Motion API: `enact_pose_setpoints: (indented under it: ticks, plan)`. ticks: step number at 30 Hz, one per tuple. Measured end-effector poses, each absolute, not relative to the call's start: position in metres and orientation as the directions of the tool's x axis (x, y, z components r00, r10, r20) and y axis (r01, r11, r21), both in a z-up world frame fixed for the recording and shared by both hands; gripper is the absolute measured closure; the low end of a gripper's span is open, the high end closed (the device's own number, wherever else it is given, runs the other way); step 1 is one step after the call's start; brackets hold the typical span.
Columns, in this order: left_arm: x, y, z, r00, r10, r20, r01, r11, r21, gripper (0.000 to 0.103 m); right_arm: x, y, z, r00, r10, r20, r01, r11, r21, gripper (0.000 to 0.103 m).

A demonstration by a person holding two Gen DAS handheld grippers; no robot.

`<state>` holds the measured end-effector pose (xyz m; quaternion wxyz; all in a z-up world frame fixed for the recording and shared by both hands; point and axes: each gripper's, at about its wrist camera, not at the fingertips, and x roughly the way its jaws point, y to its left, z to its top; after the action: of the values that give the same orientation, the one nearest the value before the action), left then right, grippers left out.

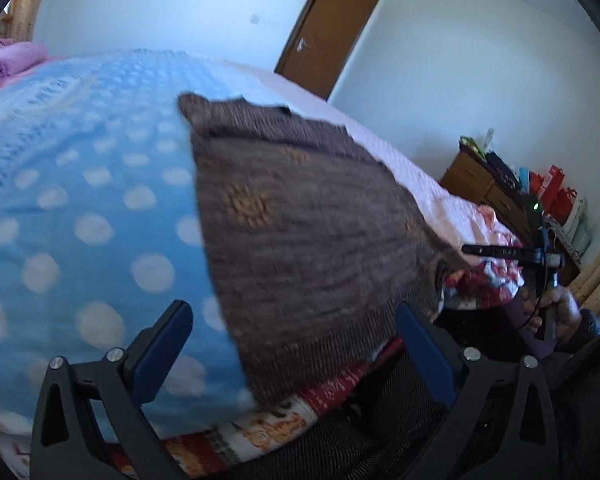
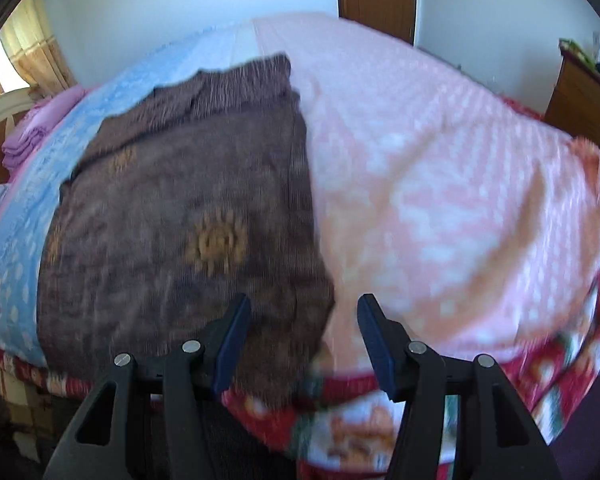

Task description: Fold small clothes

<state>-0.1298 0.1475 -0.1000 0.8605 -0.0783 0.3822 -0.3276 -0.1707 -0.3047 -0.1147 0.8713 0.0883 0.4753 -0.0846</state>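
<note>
Garment: we saw a brown knitted sweater [image 2: 180, 208] lying flat on the bed [image 2: 440, 184], across the seam between blue dotted and pink covers, hem at the near edge.
Step advice: we judged both grippers were coming in for the near hem; best to take the two hem corners evenly and keep the knit flat.
Left gripper [image 1: 296, 356]: jaws wide, empty, hovering over the hem.
Right gripper [image 2: 304, 344]: jaws about half open, holding nothing, above the sweater's near right corner.
</note>
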Motion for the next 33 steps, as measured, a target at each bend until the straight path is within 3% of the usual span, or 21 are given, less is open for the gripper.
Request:
enact_pose_setpoints:
  ticks: [5,7,12,15,18,19,20,27,33]
  plan:
    - [-0.13,0.135,-0.117,0.459,-0.618,-0.638,0.483,0.776,-0.405,0.003,-0.169,-0.28,-0.122,0.499,-0.05,-0.865,0.149,0.988,0.029,0.05]
    - [-0.131,0.139,-0.123,0.435,-0.637,-0.637,0.459,0.765,-0.452,0.005,-0.166,-0.274,-0.132,0.461,0.003,-0.887,0.121,0.99,0.066,0.064]
    - [-0.134,0.142,-0.139,0.388,-0.653,-0.651,0.419,0.753,-0.506,0.016,-0.167,-0.278,-0.147,0.425,0.03,-0.905,0.146,0.984,0.101,0.081]
    - [-0.134,0.139,-0.144,0.34,-0.682,-0.647,0.425,0.725,-0.542,0.028,-0.17,-0.288,-0.148,0.43,0.082,-0.899,0.167,0.972,0.169,0.093]
    - [-0.134,0.131,-0.15,0.327,-0.649,-0.687,0.434,0.749,-0.501,0.057,-0.173,-0.295,-0.142,0.456,0.135,-0.879,0.172,0.956,0.236,0.095]
    - [-0.133,0.13,-0.153,0.319,-0.642,-0.697,0.428,0.754,-0.498,0.08,-0.174,-0.295,-0.138,0.475,0.159,-0.865,0.166,0.949,0.266,0.096]
    - [-0.132,0.13,-0.156,0.306,-0.643,-0.703,0.417,0.754,-0.508,0.096,-0.175,-0.296,-0.133,0.494,0.185,-0.849,0.158,0.942,0.297,0.096]
    - [-0.126,0.143,-0.128,0.396,-0.664,-0.634,0.414,0.746,-0.522,0.094,-0.164,-0.3,-0.092,0.609,0.309,-0.731,0.083,0.891,0.445,0.097]
    - [-0.088,0.136,-0.099,0.441,-0.676,-0.59,0.436,0.736,-0.517,0.094,-0.12,-0.306,-0.07,0.655,0.34,-0.675,0.035,0.879,0.476,0.099]
